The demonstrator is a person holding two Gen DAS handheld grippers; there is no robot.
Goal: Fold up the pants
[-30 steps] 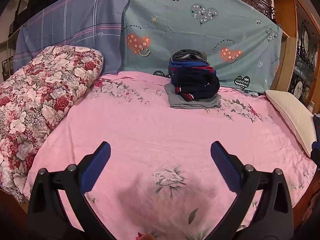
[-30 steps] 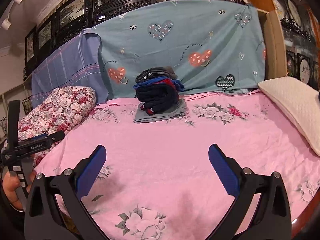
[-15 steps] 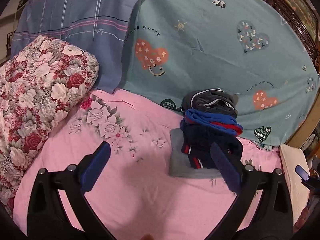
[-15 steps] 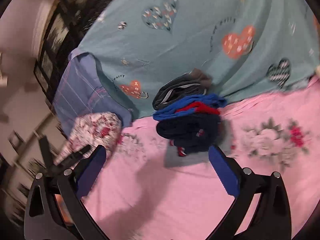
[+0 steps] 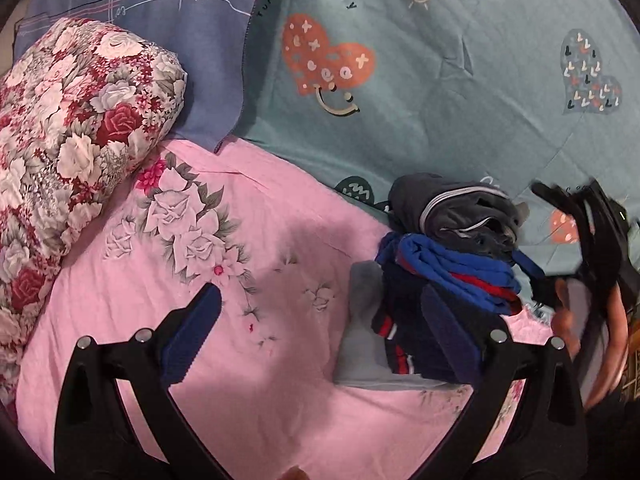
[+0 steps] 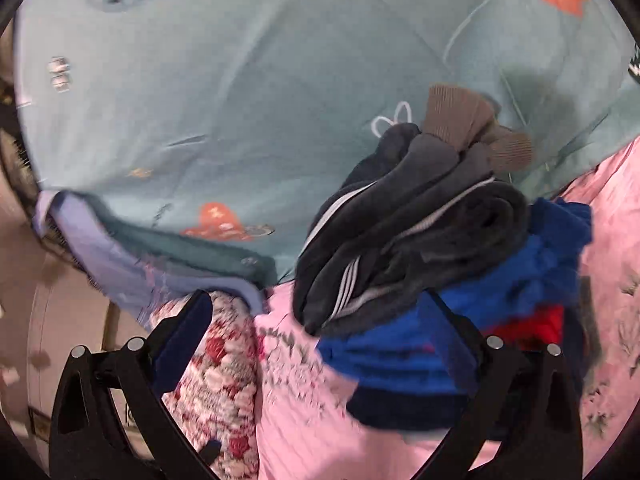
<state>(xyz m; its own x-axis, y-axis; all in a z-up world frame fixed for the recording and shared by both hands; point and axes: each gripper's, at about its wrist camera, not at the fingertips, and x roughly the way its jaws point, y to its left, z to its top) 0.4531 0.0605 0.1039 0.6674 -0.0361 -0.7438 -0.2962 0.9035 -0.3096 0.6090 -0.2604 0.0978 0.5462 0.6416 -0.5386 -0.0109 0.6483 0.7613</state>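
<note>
Motion blur smears the right tongs (image 5: 592, 248); floral quilt (image 6: 224, 380) blurred too.

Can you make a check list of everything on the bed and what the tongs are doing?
Surface: pink flowered bed sheet, wrinkled.
Job's things: pile of clothes near the back; dark grey striped pants on top, blue garment beneath, grey one at the bottom.
Clutter: flowered quilt rolled at the side.
Grippers: left tongs open, empty; right tongs open, empty, close to the pile.
Cables: nothing seen.
Surroundings: teal heart-print cloth and blue plaid cloth hanging behind.
</note>
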